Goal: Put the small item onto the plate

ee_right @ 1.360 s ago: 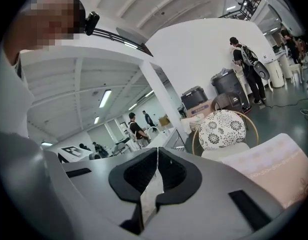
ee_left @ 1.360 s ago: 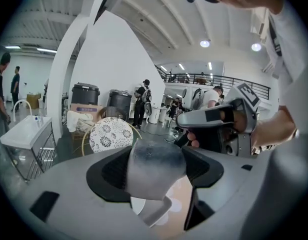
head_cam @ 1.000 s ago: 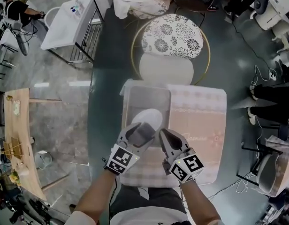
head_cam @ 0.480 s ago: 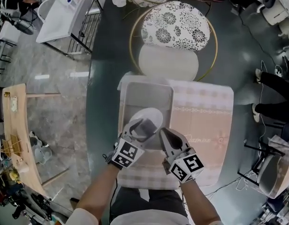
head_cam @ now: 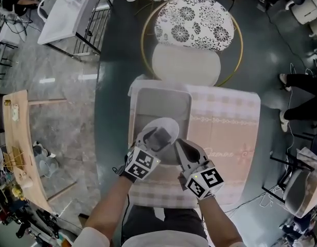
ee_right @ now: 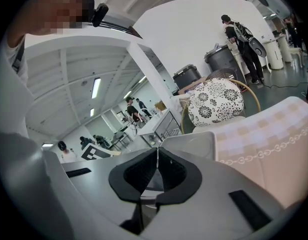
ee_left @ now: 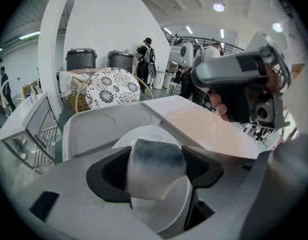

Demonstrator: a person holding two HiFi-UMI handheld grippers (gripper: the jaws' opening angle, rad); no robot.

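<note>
Two grippers showing: left gripper (head_cam: pixel 157 138) is clamping the small grey-white rounded item (ee_left: pixel 156 163) directly over the round white plate (head_cam: pixel 167 123); right gripper (head_cam: pixel 181 150) is hovering beside it, jaws pressed together, empty.

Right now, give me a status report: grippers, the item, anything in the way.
Left gripper shut on small item. Right gripper shut, empty. Item over plate, not released. Nothing seen in the way.
</note>
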